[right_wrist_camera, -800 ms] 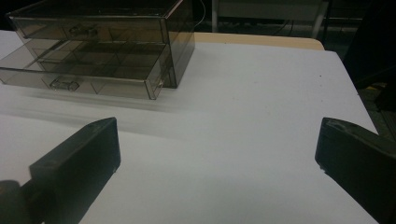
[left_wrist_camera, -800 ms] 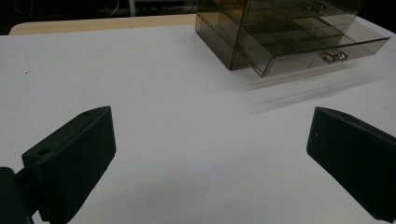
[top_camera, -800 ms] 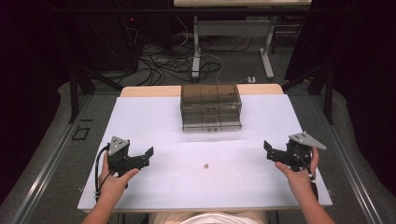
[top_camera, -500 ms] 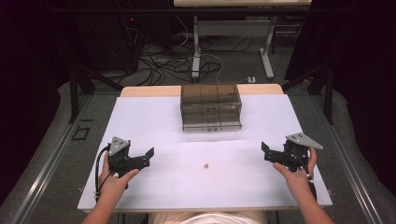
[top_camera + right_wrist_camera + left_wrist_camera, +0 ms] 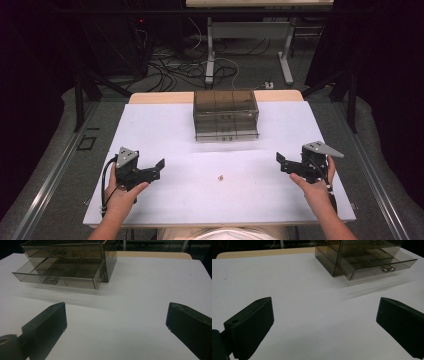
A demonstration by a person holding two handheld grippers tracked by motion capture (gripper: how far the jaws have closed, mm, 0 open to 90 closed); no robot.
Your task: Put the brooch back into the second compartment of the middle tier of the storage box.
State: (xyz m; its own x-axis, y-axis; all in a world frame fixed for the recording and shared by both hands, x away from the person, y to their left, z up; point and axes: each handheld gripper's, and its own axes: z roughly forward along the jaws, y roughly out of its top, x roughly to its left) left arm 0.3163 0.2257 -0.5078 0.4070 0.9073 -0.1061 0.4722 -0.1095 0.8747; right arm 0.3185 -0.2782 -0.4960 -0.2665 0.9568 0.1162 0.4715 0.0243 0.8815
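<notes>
Your right gripper (image 5: 284, 164) has crept slightly inward; your left gripper (image 5: 154, 169) hasn't moved. Both stand released, holding nothing. The tiny object (image 5: 220, 177) lies between them, before the smoked drawer box (image 5: 226, 114). Clench carelessly and it may skitter away.

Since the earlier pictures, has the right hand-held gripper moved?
Yes, slightly. The right hand-held gripper has shifted toward the table's middle, nearer the small tan object, jaws open and empty.
</notes>
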